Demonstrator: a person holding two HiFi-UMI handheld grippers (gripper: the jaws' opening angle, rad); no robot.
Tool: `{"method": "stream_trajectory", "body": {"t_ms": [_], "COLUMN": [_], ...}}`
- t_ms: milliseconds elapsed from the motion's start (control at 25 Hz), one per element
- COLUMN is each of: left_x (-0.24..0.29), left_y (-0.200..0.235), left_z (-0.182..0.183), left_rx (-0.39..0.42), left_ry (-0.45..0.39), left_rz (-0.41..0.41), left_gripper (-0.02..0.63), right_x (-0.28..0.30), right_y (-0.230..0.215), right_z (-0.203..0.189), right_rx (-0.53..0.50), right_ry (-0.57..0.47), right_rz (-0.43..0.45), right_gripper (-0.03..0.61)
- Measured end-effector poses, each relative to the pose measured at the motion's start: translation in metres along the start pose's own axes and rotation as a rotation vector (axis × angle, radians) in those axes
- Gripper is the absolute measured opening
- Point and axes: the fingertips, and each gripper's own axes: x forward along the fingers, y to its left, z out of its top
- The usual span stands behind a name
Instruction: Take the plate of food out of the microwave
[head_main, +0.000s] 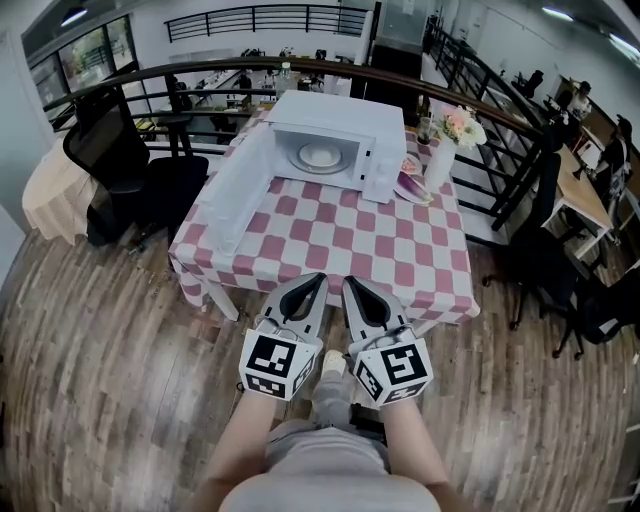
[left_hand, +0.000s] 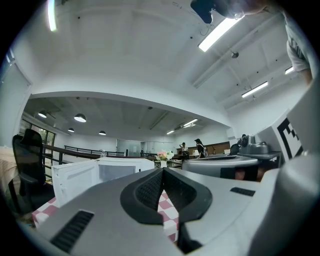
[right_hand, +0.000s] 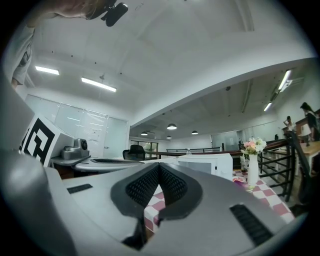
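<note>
A white microwave (head_main: 335, 125) stands at the far end of the pink-and-white checked table (head_main: 330, 245), its door (head_main: 238, 185) swung open to the left. Inside it sits a white plate of food (head_main: 320, 157). Both grippers hang side by side in front of the table's near edge, well short of the microwave. My left gripper (head_main: 319, 279) is shut with nothing in it, its tips (left_hand: 163, 170) pointing level at the microwave (left_hand: 107, 172). My right gripper (head_main: 349, 283) is also shut and empty, its tips (right_hand: 159, 165) meeting below the microwave (right_hand: 210, 162).
A white vase of flowers (head_main: 442, 150) and a small pink dish (head_main: 412, 186) stand right of the microwave. A black office chair (head_main: 125, 175) and a cream-covered round table (head_main: 55, 195) are to the left, more chairs (head_main: 560, 265) to the right. A dark railing (head_main: 200, 70) curves behind the table.
</note>
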Motion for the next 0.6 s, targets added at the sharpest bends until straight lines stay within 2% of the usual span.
{"method": "stream_trajectory", "body": {"t_ms": [240, 600], "left_x": [0.034, 0.089], "left_y": [0.014, 0.048], "left_z": [-0.004, -0.009], "left_rx": [-0.005, -0.019], "left_ry": [0.01, 0.021], "left_rz": [0.004, 0.045], "left_gripper": [0.002, 0.002], "right_x": [0.027, 0.084], "right_y": [-0.029, -0.065], "right_z": [-0.006, -0.012], "right_rx": [0.01, 0.009], "right_ry": [0.006, 0.016], "right_rz": [-0.005, 0.05], "right_gripper": [0.023, 0.023]}}
